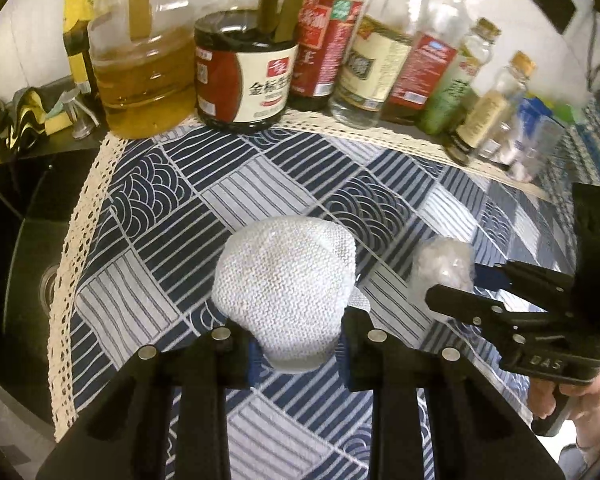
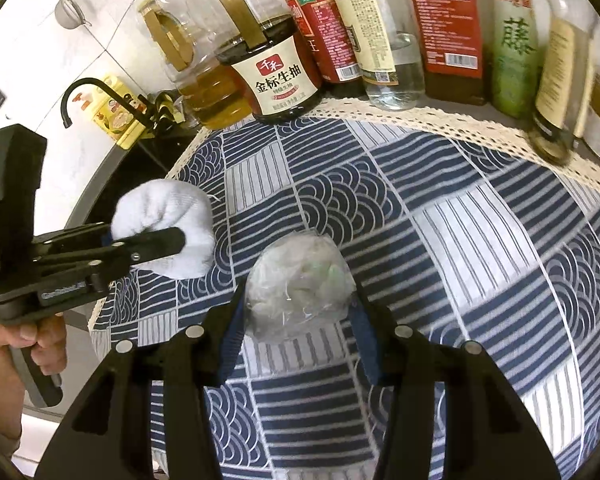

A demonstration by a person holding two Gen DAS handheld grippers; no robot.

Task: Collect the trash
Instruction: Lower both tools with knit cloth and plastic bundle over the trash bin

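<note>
**Two wads pinched, both clear of the cloth**

The white knitted wad (image 1: 286, 292) sits between the pads of the left gripper (image 1: 296, 336), pinched tight and held above the blue patterned tablecloth (image 1: 204, 184). In the left wrist view, the crumpled clear plastic ball (image 1: 442, 270) hangs at about three o'clock from it, clamped in the right gripper (image 1: 452, 300). Both claws are pressed together on their loads, neither spread.

The knitted wad is a lumpy dome, with its long axis roughly across the jaws and its rounded bulk pointing away from the camera toward the bottles; only its near, narrower end is caught. The plastic ball is nearly round, so it has no clear long axis.

Risks, as I judge them: the plastic is slick and springy (it could squirm out of a grip on such a light bundle), and the wad, held by one end, may unroll and sag. At twelve o'clock stand the soy sauce jug (image 1: 244, 76) and a row of glass bottles (image 1: 380, 56); a wide swing toward them could knock one over. No bin is visible in either view.
</note>
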